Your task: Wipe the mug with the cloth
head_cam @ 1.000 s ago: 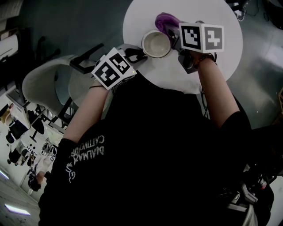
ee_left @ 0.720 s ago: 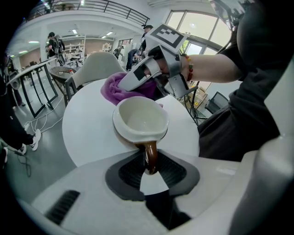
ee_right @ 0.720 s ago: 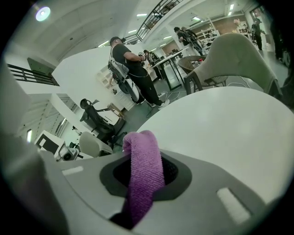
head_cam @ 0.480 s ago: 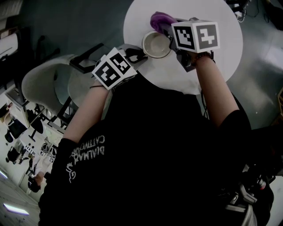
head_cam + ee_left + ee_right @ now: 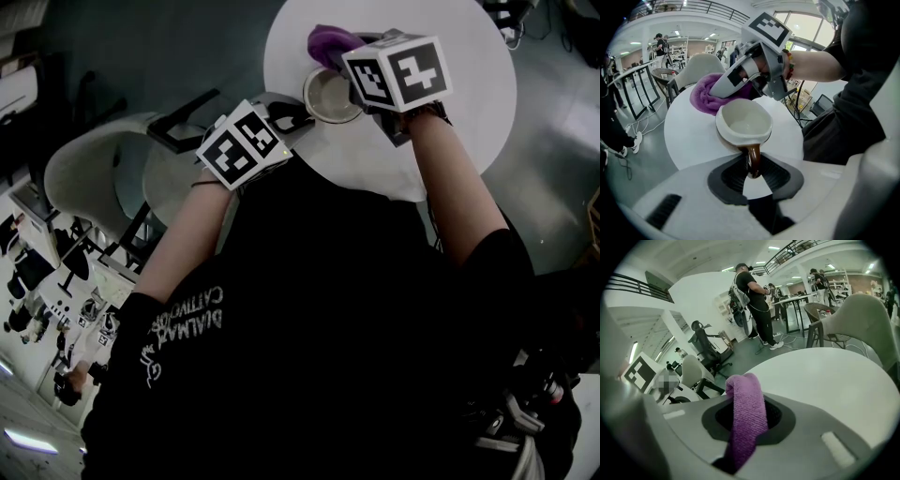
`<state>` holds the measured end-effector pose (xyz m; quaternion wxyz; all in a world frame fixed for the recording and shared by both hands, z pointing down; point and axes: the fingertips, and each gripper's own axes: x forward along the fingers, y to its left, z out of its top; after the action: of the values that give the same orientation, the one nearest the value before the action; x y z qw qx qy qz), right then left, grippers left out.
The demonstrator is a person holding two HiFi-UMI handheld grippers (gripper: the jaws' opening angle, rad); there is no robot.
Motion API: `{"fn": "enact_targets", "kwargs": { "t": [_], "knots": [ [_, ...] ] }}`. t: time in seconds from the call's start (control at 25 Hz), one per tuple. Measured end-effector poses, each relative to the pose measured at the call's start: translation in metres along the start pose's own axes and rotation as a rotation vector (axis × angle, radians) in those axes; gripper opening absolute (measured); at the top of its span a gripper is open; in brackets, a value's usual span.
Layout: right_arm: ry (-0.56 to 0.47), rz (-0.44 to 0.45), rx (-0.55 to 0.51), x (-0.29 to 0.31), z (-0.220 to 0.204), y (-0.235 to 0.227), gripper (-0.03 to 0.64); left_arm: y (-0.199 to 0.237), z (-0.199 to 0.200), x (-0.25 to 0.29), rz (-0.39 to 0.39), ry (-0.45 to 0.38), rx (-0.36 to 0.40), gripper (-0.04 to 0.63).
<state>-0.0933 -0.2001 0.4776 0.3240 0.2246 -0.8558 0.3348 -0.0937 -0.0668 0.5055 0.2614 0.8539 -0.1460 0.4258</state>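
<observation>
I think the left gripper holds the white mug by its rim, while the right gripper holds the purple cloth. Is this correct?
Not quite. The left gripper holds the white mug by its brown handle, not by its rim. The left gripper view shows the handle clamped between the jaws. The rest is right: the right gripper holds the purple cloth.

Shifted right gripper [image 5: 356, 54] and cloth [image 5: 325, 39] leftward, from beside mug [image 5: 328, 96] to partly over its rim.
</observation>
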Motion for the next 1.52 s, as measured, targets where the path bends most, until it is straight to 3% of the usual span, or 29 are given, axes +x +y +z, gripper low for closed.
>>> {"fn": "enact_targets", "kwargs": {
  "t": [1.52],
  "knots": [
    [0.066, -0.004, -0.23, 0.016, 0.0, 0.027, 0.043, 0.0, -0.002, 0.003, 0.031, -0.012, -0.014, 0.067]
  ]
}}
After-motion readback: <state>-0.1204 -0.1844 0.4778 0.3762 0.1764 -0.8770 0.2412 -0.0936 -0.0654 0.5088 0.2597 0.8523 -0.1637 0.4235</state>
